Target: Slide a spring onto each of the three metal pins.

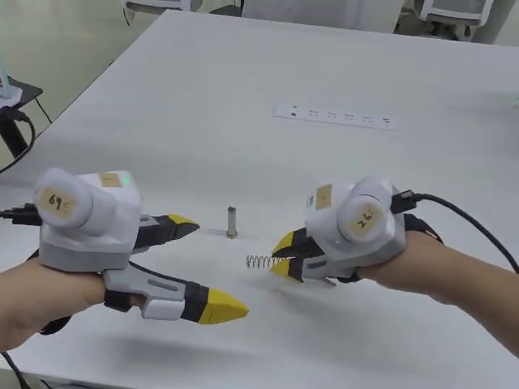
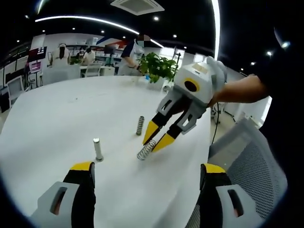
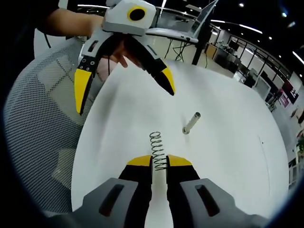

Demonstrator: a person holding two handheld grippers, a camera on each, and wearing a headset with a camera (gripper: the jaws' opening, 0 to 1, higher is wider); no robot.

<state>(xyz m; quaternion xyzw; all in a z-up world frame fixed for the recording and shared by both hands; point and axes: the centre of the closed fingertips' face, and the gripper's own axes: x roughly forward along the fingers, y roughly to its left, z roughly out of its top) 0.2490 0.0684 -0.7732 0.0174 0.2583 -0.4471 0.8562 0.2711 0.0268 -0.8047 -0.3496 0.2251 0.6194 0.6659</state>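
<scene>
A short metal pin (image 1: 232, 223) stands upright on the white table (image 1: 243, 97). My right gripper (image 1: 281, 255) is shut on one end of a small wire spring (image 1: 259, 261), which lies almost level and pokes out toward the pin. The right gripper view has the spring (image 3: 156, 147) between my yellow tips (image 3: 159, 161), with the pin (image 3: 192, 122) just beyond. My left gripper (image 1: 212, 267) is open, holds nothing, and faces the spring from the left. From the left gripper view I see the pin (image 2: 97, 148), the held spring (image 2: 146, 149) and a second spring (image 2: 140, 125) standing upright further back.
A white power strip (image 1: 336, 116) lies flat further back on the table. A grey mesh chair (image 3: 42, 118) stands off the table's near edge. Potted plants (image 2: 159, 66) and people are at the far end of the room.
</scene>
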